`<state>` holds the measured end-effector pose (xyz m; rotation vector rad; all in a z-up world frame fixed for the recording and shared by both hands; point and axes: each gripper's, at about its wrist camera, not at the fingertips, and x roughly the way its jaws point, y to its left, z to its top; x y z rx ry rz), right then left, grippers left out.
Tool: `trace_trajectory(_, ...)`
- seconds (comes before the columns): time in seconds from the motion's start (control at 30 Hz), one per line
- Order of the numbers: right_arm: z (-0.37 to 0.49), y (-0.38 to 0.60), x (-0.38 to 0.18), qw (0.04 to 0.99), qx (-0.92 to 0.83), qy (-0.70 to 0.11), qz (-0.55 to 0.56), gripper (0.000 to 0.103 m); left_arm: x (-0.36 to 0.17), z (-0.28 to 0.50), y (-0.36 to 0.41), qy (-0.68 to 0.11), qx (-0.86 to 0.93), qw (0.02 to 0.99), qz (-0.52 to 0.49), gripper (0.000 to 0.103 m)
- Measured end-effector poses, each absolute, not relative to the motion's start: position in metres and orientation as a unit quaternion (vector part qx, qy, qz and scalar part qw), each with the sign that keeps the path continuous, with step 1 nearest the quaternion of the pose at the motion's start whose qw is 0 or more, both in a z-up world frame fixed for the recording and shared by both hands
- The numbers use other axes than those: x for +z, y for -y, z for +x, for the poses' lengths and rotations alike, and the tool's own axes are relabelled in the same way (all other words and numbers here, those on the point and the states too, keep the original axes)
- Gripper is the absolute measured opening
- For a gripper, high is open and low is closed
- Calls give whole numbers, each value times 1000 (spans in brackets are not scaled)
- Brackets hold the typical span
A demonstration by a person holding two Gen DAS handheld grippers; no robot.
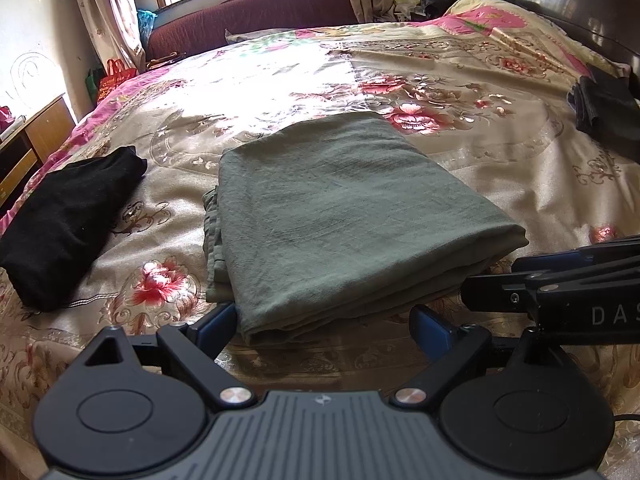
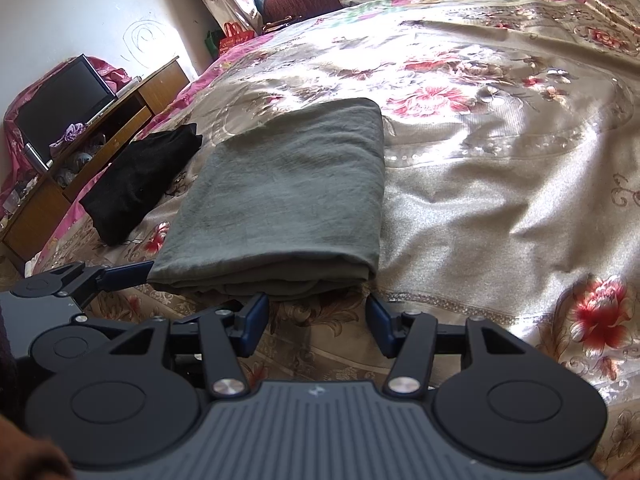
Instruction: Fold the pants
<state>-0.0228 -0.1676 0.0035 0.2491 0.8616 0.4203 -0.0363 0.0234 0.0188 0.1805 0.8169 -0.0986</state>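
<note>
The grey-green pants lie folded into a thick rectangle on the floral bedspread; they also show in the right wrist view. My left gripper is open and empty, its fingers just at the near edge of the folded pants. My right gripper is open and empty, just short of the near folded edge. The right gripper also shows at the right of the left wrist view, beside the pants' near right corner. The left gripper's finger shows by the pants' near left corner.
A folded black garment lies on the bed left of the pants. Another dark folded garment lies at the far right. A wooden TV stand with a screen stands left of the bed. A maroon sofa stands under the window.
</note>
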Motion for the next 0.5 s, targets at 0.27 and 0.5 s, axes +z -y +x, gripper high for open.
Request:
trace_trajectory(0.27,-25,168,5,882,195,-413,114,55,22,-36,-33,-394,-41,916,66,103)
trace_trajectory(0.5,-28,166,5,884,194,-413,102,55,23,-36,-38,-393,-38,917,52,103)
